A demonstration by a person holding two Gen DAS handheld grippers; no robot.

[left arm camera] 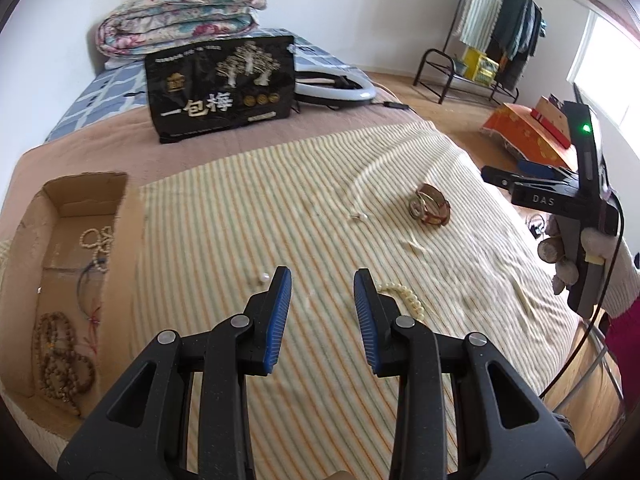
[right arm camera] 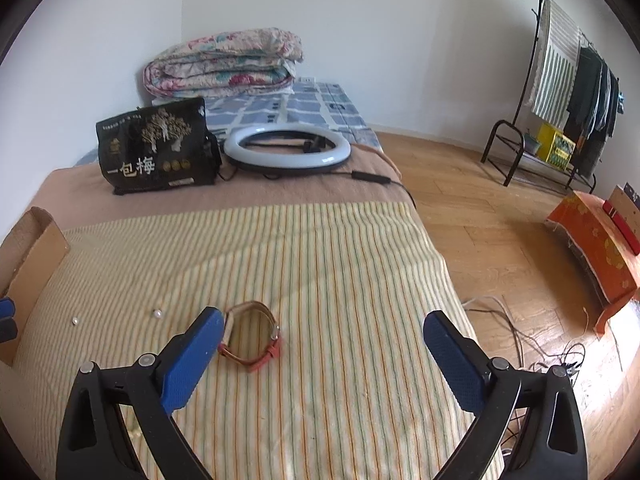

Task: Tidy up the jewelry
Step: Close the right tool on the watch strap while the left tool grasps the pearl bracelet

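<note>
My left gripper (left arm camera: 322,280) is open and empty above the striped blanket (left arm camera: 280,200). A white pearl necklace (left arm camera: 406,298) lies just right of its right finger, and a loose pearl (left arm camera: 263,278) lies by its left finger. A cardboard box (left arm camera: 120,240) at the left holds brown bead strings (left arm camera: 60,352) and a pale bead bracelet (left arm camera: 98,242). A wristwatch with a reddish strap (left arm camera: 430,209) lies further right. My right gripper (right arm camera: 324,326) is open wide and empty, with the watch (right arm camera: 252,338) just beside its left finger. Two loose pearls (right arm camera: 157,313) lie left of it.
A black printed bag (left arm camera: 222,84), a ring light (right arm camera: 286,146) with its cable, and a folded floral quilt (left arm camera: 180,14) lie at the bed's far end. The bed edge drops to a wooden floor (right arm camera: 500,240) with cables, an orange box (right arm camera: 596,256) and a clothes rack (right arm camera: 560,80).
</note>
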